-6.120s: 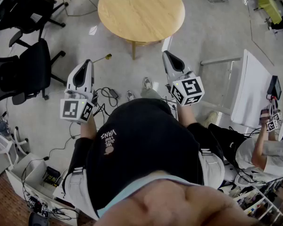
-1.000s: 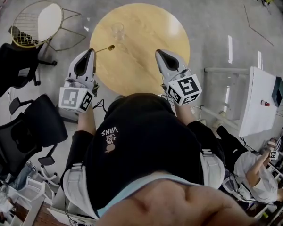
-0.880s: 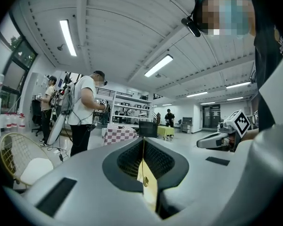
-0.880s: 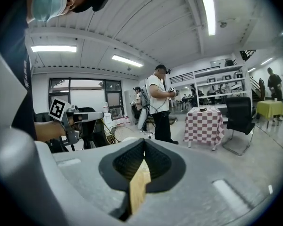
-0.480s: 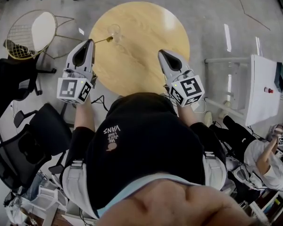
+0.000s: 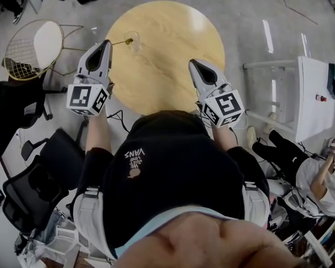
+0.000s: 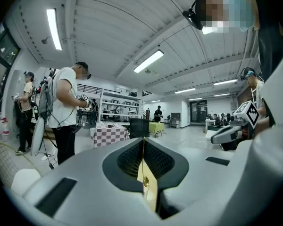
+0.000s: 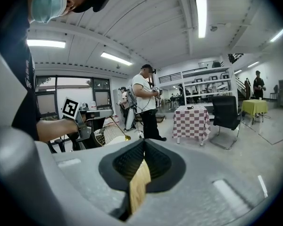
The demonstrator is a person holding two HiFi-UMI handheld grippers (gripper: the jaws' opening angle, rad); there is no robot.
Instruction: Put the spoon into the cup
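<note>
Rd wood tbl point(image 6: 173, 66), cup point(image 6: 133, 40); grey flr point(image 6: 257, 4)

head: high, steeply down onto round table point(image 6: 173, 54) | gripper views: low, level, across hall | shared by head, right gripper view: left gripper point(image 8: 106, 115)

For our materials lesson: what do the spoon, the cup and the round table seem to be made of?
The spoon looks like metal with a polished gold finish: thin and glinting. The cup seems clear glass, possibly plastic: the tabletop shows through it. The table looks like light wood or veneer, low-sheen, with grain streaks.
</note>
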